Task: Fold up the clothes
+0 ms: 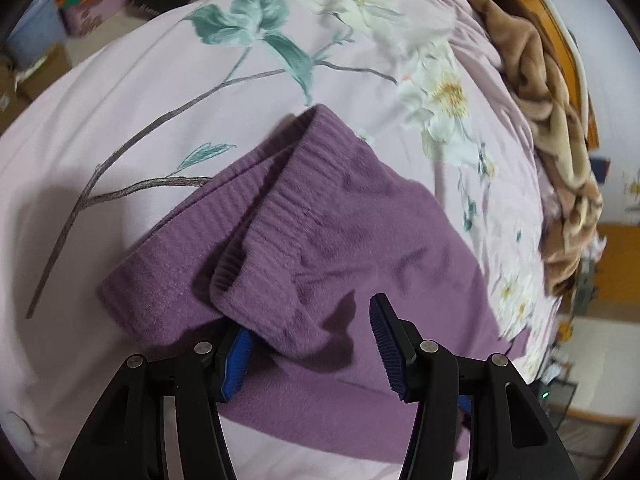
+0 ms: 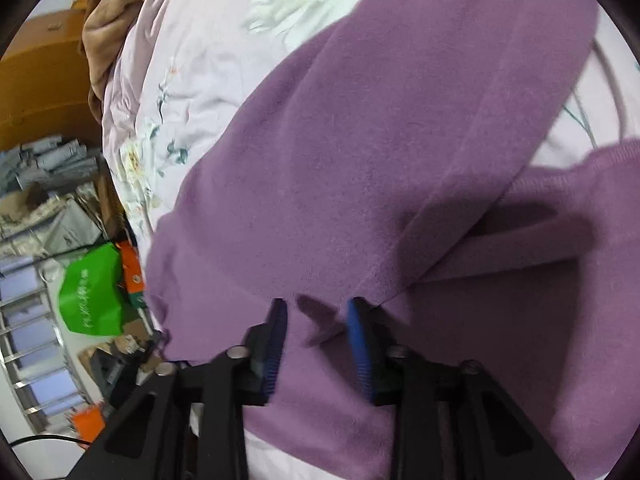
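Purple sweater (image 1: 320, 232) lies part-folded on the floral bedsheet (image 1: 160, 92), w/ its ribbed hem bunched toward the sheet's teal leaf print and a brown blanket (image 1: 532, 92) heaped well beyond the sweater's far side.

Left gripper (image 1: 308, 344): jaws spread, a rolled lump of the sweater's edge sitting between them; one blue pad is tucked under the knit, the other stands clear, so no real pinch. Risk: if it closes here it grabs several layers at once, and lifting drags the whole bundle instead of one flap, so the fold goes crooked.

Right gripper (image 2: 318, 340): jaws drawn close but w/ a gap showing, hovering at the sweater's folded edge, a ridge of knit between the pads; can't tell if it bites. Risk: thin catch on fuzzy knit slips out mid-pull, flap drops back.

Also: both grippers sit near the sweater's same end. Uneven pull could skew the crease or slide the sweater across the smooth sheet. Right view is blurred, so contact there is a guess.
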{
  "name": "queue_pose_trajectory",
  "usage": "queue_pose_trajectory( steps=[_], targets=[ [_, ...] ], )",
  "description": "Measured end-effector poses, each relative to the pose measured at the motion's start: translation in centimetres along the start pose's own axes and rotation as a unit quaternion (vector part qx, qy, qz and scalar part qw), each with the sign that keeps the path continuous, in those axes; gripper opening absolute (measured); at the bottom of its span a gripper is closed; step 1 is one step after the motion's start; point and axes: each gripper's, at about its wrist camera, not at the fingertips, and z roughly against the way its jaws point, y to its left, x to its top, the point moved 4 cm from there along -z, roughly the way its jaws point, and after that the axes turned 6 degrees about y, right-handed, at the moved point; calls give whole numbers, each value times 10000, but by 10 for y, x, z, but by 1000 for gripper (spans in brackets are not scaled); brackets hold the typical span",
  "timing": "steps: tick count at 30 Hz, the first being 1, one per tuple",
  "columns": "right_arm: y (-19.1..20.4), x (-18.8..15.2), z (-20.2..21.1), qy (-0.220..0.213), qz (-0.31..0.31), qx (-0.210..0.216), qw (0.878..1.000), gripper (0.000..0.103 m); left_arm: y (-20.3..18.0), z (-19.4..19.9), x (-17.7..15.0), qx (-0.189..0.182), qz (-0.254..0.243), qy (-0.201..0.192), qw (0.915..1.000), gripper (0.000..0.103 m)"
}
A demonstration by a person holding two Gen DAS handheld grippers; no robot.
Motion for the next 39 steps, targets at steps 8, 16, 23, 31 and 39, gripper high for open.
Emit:
queue_pose_trajectory(
  steps=[8,16,23,31,39],
  targets=[
    [13,-1,24,-395,176,-157,9989,0,-20,22,12,-161,-325,-255,9990,11],
    [49,-10,81,-968,483,124,9941,0,-58,59,28,-633,-935,-516,9923,11],
    [32,-22,39,-371,-127,418,9984,12,-34,51,21,-495,-933,-200,9942,11],
    [14,-5,1,-416,-960,544,9930,49,-31,50,21,-586,-981,-213,9932,11],
    [24,-5,11,-638,-714,345,9948,5,-28,48,22,-535,-1017,-138,9933,11]
  ],
)
